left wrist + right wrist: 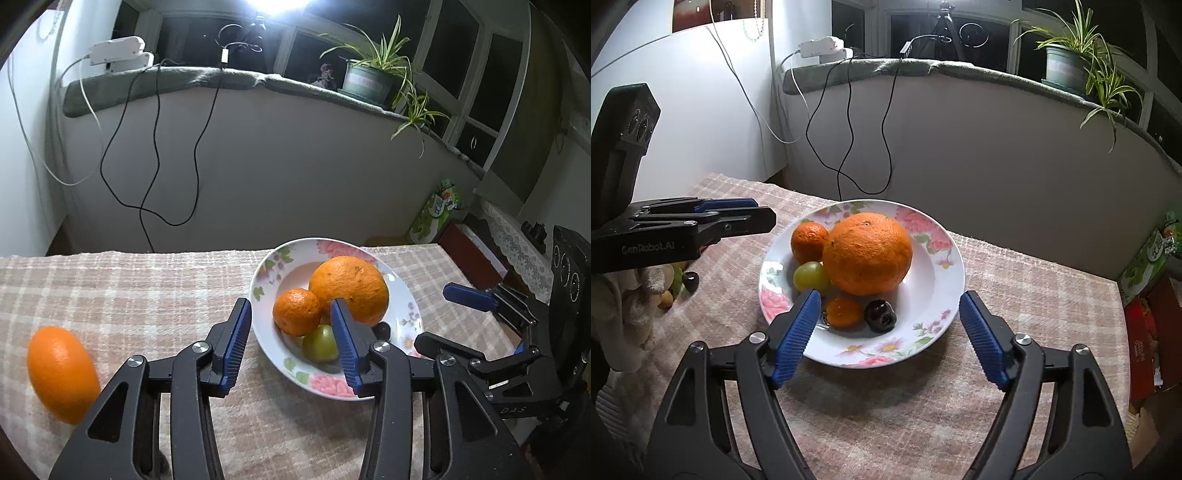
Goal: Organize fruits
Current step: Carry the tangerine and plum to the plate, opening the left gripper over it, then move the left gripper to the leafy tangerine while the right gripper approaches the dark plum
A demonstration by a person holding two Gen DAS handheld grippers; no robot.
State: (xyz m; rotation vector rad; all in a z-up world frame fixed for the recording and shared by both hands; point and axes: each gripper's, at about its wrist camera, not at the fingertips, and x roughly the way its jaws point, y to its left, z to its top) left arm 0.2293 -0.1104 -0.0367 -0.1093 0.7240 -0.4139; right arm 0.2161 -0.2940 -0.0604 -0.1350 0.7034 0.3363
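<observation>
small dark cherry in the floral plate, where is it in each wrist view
Left wrist: small dark cherry right of centre, mostly hidden behind the left gripper's finger.
Right wrist: lower centre, in plain sight.
Shared landmark: big orange on the floral plate.

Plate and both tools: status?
Left tool open, empty; right tool open, empty. Plate holds five fruits; oval orange loose on tablecloth. Nothing blocking.

Only two bits I can actually read: "GenRobot.AI" printed on the black side of the left hand-held gripper [753, 218], left of the plate [945, 273], and "DAS" on the right hand-held gripper [439, 314] body.
</observation>
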